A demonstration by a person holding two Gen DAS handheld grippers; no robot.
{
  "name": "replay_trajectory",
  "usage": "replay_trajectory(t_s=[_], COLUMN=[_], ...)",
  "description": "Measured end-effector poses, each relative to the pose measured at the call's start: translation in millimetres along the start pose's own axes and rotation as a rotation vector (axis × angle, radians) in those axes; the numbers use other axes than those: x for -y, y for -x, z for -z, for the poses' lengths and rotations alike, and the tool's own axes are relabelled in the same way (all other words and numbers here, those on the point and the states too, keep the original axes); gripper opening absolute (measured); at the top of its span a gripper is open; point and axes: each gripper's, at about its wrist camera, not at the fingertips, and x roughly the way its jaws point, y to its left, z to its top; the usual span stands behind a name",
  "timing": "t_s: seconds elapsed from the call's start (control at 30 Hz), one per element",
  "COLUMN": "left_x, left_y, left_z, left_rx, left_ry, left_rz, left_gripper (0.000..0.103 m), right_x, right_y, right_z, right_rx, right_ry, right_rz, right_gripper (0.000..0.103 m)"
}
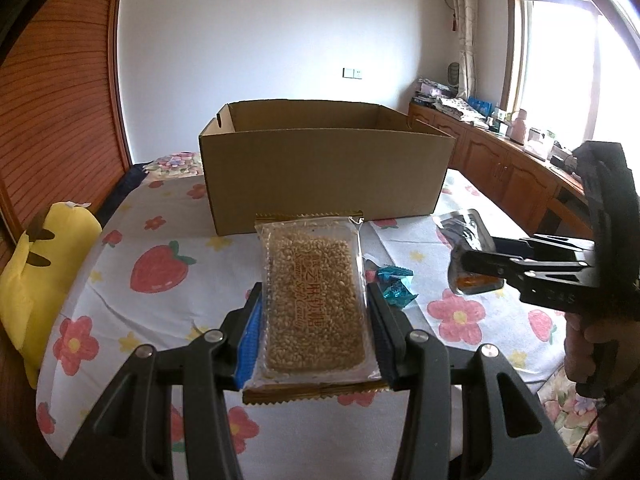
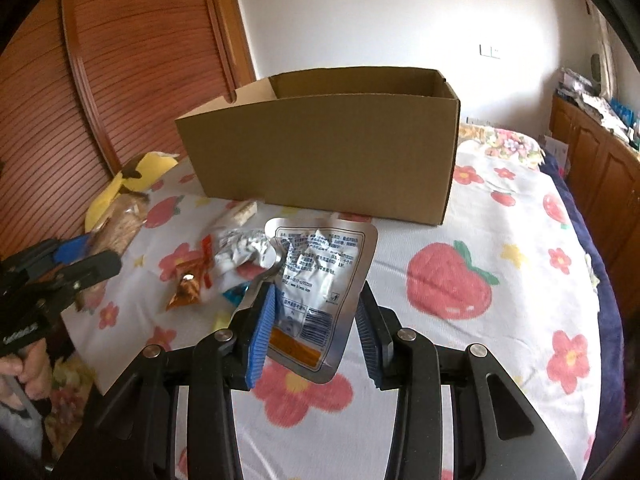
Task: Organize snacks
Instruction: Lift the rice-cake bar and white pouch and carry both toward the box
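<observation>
A sesame bar [image 1: 316, 300] and foil pouch [image 2: 316, 280] are gripped by closed fingers; carrying to the box [image 1: 326, 176] at upper centre seems next.

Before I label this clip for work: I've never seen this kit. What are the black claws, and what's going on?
Each claw is a hand-held tool with a camera looking along its two fingers, hence two pictures. The left tool grips a clear sesame candy packet. The right tool holds a silver foil pouch. Both hang over a flower-print bedsheet, facing an open cardboard box. Loose blue-wrapped candies and an orange wrapper lie on the sheet; a yellow plush toy sits at its edge.
</observation>
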Motion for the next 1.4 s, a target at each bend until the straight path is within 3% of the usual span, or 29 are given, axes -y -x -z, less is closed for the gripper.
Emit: replay_trajectory(t_s=[0.33, 0.67, 1.17, 1.4], left_x=[6, 7, -12, -21], left_y=[2, 8, 5, -20], left_z=[-1, -22, -113, -150], left_rx=[0.006, 0.050, 0.168, 0.165], left_ry=[-0.012, -0.032, -0.098, -0.137], left_rz=[-0.001, -0.012, -0.015, -0.024], left_gripper=[0.047, 0.047, 0.047, 0.047], right_x=[0, -3, -20, -19], right_y=[20, 46, 55, 40], right_z=[11, -8, -90, -138], right_rx=[0.030, 0.097, 0.202, 0.248], right_ry=[-0.016, 0.001, 0.114, 0.163], right_rz=[-0.006, -0.029, -0.042, -0.017], right_gripper=[0.039, 0.039, 0.039, 0.039])
